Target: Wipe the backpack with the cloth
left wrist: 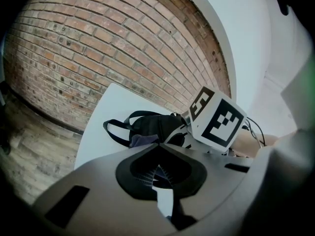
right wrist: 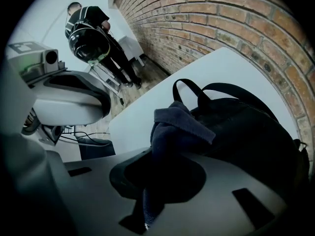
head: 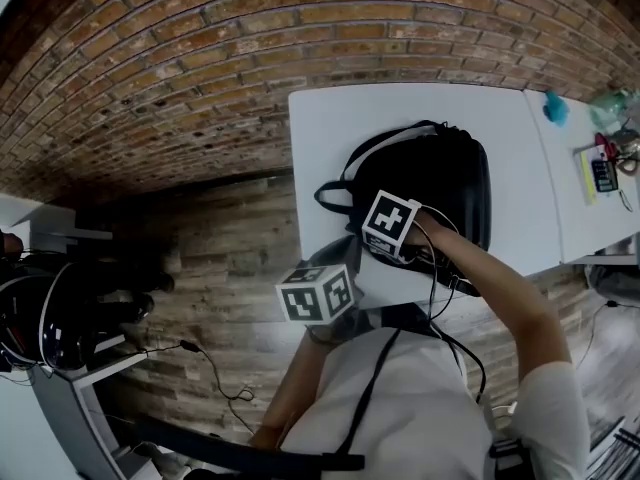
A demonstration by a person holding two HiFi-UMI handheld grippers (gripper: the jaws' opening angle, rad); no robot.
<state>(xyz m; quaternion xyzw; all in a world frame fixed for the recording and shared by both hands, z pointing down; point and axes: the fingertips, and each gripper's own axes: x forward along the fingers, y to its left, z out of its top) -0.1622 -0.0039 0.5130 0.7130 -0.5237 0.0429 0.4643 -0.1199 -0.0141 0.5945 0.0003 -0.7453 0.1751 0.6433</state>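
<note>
Right gripper view | right hand-held gripper (right wrist: pixel 155 181) pinches cloth (right wrist: pixel 179 124), likely soft, best bunched mid-fold, by backpack (right wrist: pixel 246 132) | left hand-held gripper (left wrist: pixel 158 168) nearly closed, empty

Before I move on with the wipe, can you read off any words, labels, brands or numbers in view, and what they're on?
No readable text in any view.
Upper marker cube: black-and-white squares only, no letters.
Lower marker cube: the same.
Small device at far right: any print is too small to read.
Backpack and cloth: no label or brand shows.
</note>
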